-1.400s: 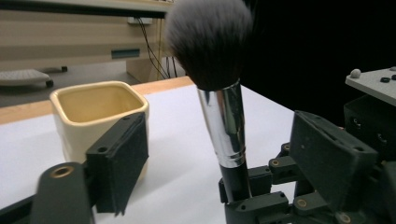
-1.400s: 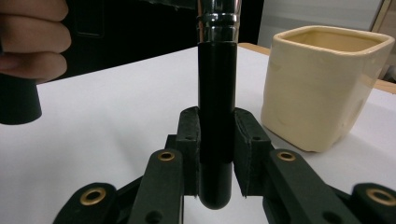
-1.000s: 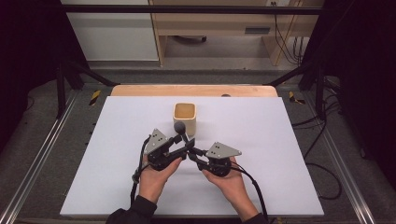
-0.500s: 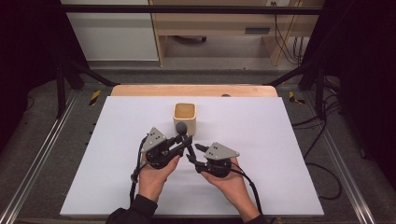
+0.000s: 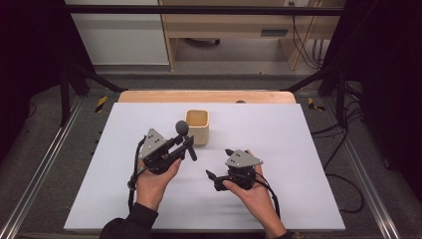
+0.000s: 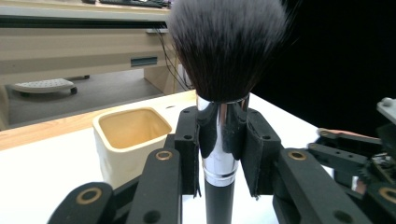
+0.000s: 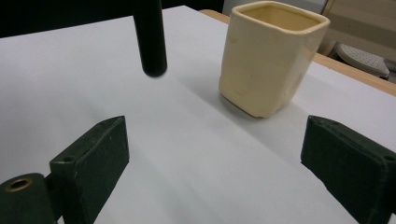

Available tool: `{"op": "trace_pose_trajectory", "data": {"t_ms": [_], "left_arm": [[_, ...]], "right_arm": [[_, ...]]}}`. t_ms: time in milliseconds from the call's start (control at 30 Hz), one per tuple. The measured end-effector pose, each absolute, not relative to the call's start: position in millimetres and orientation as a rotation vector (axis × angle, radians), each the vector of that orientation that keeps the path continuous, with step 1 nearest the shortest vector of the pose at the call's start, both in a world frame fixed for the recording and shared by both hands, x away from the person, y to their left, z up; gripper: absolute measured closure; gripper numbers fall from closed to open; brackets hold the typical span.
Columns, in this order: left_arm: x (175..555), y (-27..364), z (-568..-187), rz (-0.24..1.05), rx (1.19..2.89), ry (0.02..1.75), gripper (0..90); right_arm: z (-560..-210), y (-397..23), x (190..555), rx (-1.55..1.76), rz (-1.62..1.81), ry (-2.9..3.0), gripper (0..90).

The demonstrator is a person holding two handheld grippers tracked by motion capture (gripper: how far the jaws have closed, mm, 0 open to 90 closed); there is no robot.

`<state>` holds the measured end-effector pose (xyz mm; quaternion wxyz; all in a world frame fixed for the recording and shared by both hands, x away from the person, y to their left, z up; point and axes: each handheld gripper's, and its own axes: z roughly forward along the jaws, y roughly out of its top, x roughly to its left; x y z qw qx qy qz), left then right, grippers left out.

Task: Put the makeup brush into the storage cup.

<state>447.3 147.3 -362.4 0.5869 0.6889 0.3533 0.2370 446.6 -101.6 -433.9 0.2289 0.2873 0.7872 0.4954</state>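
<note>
Left gripper point(image 5: 180, 144) is clamped on the makeup brush point(image 6: 223, 102) at its chrome ferrule, bristles up, black handle hanging free above the table point(image 5: 298, 149). Right gripper point(image 5: 211, 179) has just been opening; jaws wide, nothing between them.

The brush sits just at 8 o'clock of the cream cup point(image 5: 197, 126), close beside it.

Risks: the ferrule is slick metal, so the brush could slide or swivel in the pads if tilted. Handle end could clip the cup rim and tip it, since the cup looks light.

Count: one brush, one cup, two grippers.
</note>
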Motion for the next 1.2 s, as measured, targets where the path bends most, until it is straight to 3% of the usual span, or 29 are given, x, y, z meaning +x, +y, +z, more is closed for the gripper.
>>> {"op": "trace_pose_trajectory", "data": {"t_ms": [600, 1200], "left_arm": [[448.6, 160.5, -336.2, 0.627, 1.608, 0.806, 70.2], [474.3, 157.4, -329.6, 0.644, 1.612, 0.841, 70.2]], "right_arm": [[-425.8, -145.6, 442.2, 0.862, 1.360, 2.022, 5.5], [-445.9, -193.8, 440.7, 1.026, 1.340, 1.914, 5.1]]}}
